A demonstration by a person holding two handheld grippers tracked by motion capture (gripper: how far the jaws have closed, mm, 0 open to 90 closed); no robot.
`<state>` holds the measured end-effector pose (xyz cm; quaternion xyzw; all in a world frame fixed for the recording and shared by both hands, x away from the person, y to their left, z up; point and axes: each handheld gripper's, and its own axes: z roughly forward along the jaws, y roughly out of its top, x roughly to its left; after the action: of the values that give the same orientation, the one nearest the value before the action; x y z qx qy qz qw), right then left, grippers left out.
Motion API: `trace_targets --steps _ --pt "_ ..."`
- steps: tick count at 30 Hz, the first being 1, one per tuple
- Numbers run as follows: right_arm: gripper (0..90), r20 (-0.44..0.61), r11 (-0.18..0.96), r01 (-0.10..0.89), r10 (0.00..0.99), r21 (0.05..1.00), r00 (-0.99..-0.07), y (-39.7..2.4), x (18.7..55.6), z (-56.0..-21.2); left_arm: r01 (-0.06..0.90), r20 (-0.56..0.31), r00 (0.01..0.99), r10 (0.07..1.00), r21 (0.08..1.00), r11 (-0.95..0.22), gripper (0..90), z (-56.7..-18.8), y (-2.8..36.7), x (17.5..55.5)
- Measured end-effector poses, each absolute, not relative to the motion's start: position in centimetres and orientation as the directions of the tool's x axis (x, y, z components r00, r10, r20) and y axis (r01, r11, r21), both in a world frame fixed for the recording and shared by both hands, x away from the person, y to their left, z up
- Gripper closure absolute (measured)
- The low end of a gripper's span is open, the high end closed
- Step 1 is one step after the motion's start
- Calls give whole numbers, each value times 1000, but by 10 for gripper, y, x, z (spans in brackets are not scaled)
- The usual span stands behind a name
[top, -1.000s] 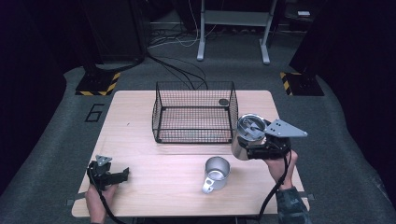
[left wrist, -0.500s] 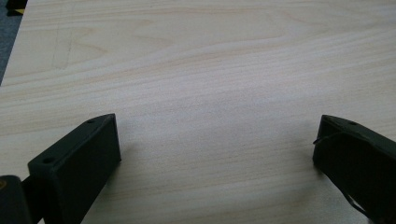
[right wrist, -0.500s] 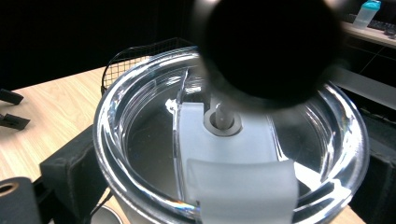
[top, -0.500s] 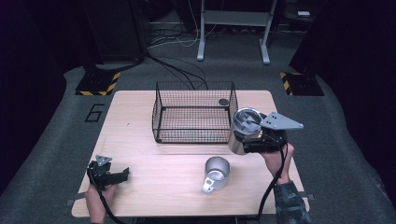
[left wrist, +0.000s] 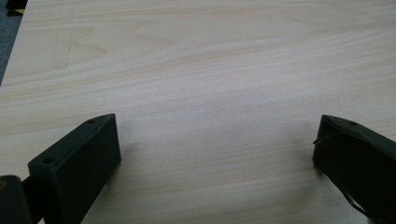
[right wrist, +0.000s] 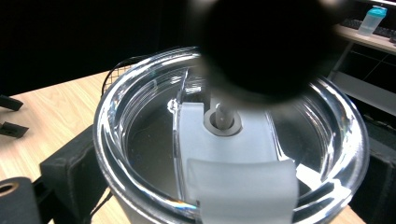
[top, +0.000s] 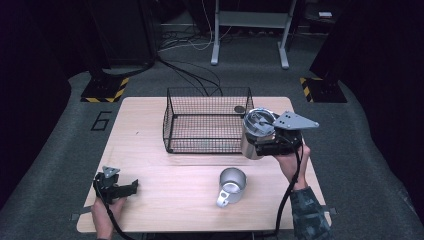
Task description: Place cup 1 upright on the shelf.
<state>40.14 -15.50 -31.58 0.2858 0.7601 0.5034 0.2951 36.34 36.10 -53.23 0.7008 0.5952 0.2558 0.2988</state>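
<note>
On pale wood table (top: 150, 150) | dark room | right claw (top: 257, 142) grips tumbler (top: 255, 132) | left claw (top: 131, 186) spread

high: above, forward-down | gripper views: close, sharing table (top: 150, 145)

Right claw (right wrist: 224, 186) clamps a steel tumbler (right wrist: 140, 205), clear lid (right wrist: 229, 140) up close, above wooden table (right wrist: 51, 116)
</note>
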Motion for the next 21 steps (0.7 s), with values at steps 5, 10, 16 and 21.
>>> trace_targets --steps 5,10,16,21 --pt "36 -163 332 133 726 934 -668 -150 406 -312 681 3 161 987 723 -113 6 -532 361 363" --pt "36 -164 338 136 721 931 -673 -144 413 -309 681 3 160 987 723 -113 6 -532 361 363" --pt "36 -160 335 134 718 933 -678 -140 419 -306 681 3 161 987 723 -113 6 -532 361 363" --pt "36 -161 336 133 717 932 -679 -137 425 -303 681 3 160 987 724 -113 6 -532 361 363"
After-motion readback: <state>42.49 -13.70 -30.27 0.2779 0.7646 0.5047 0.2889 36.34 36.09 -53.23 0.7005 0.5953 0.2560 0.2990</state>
